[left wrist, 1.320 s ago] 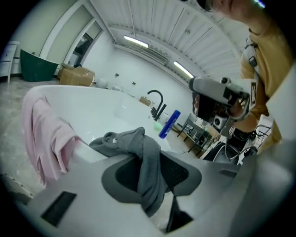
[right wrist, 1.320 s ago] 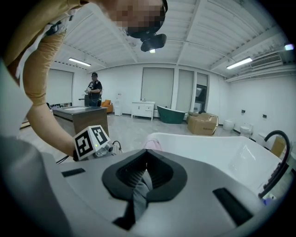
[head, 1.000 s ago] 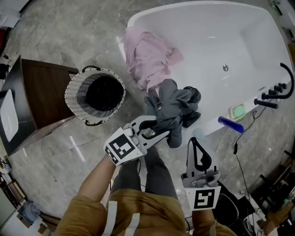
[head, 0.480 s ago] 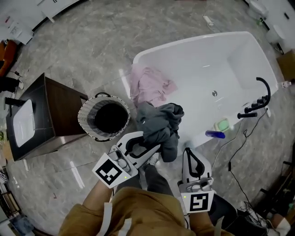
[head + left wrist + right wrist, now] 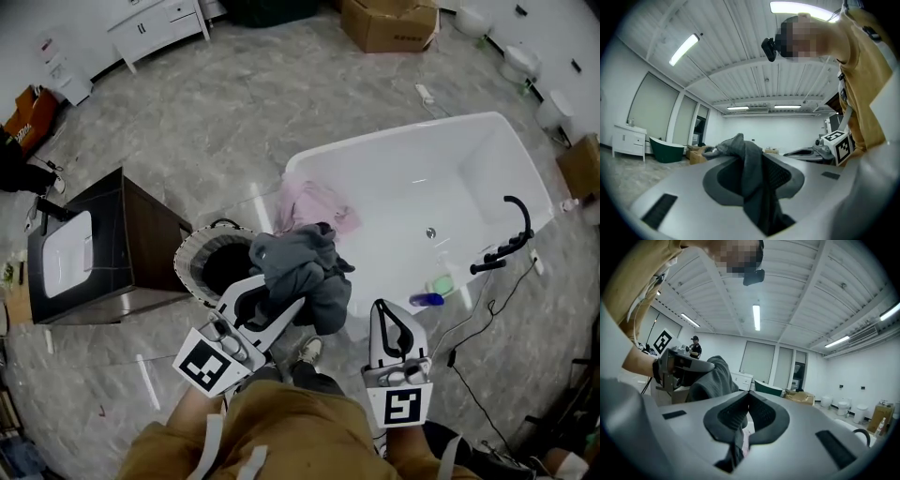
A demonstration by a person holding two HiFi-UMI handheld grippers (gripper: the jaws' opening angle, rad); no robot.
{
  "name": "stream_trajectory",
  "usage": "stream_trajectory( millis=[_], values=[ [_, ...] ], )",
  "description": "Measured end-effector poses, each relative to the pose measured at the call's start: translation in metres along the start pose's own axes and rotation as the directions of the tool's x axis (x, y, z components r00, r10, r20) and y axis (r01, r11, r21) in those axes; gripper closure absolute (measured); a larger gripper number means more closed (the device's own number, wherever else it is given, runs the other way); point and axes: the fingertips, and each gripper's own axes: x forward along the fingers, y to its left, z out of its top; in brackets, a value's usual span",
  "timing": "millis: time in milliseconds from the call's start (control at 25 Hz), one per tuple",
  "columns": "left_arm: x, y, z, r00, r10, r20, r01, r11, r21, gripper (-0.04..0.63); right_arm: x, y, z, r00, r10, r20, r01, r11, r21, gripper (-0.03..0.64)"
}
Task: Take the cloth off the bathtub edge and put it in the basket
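The grey cloth (image 5: 300, 272) is hanging bunched from the left gripper (image 5: 281, 307), whose jaws are clamping it, nearly closed. A second ago it was at the near edge of the bathtub (image 5: 412, 187); now it is clear of that edge and, in the head view, overlapping the right rim of the basket (image 5: 192, 253), which is standing on the floor beside the bathtub's left end. The pink cloth (image 5: 314, 202) is staying on that end's edge. The right gripper (image 5: 385, 307) is riding alongside, jaws pressed together, grasping nothing
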Motion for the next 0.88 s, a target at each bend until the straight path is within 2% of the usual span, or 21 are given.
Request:
stream_trajectory(
  millis=[160,240,400,640,880],
  values=[
    [-0.020,0.009,0.025,0.993,0.089,0.077,-0.093,0.995,0.041,0.476,0.005,0.015,0.012,0.999,0.039,0.023,-0.039,0.999,-0.007,0.612],
    [-0.033,0.014,0.034,0.987,0.134,0.091,-0.139,0.989,0.049,0.476,0.008,0.022,0.016,0.997,0.065,0.032,-0.065,0.998,-0.007,0.612],
    [-0.061,0.022,0.059,0.965,0.225,0.131,-0.238,0.968,0.085,0.476,0.020,0.036,0.026,0.989,0.132,0.062,-0.130,0.991,-0.027,0.612],
    [-0.120,0.038,0.096,0.903,0.383,0.192,-0.409,0.906,0.114,0.477,0.047,0.065,0.048,0.965,0.236,0.111,-0.233,0.972,-0.043,0.612],
    [-0.177,0.070,0.113,0.823,0.522,0.224,-0.558,0.817,0.145,0.477,0.080,0.106,0.070,0.929,0.340,0.144,-0.333,0.940,-0.070,0.611]
  ],
)
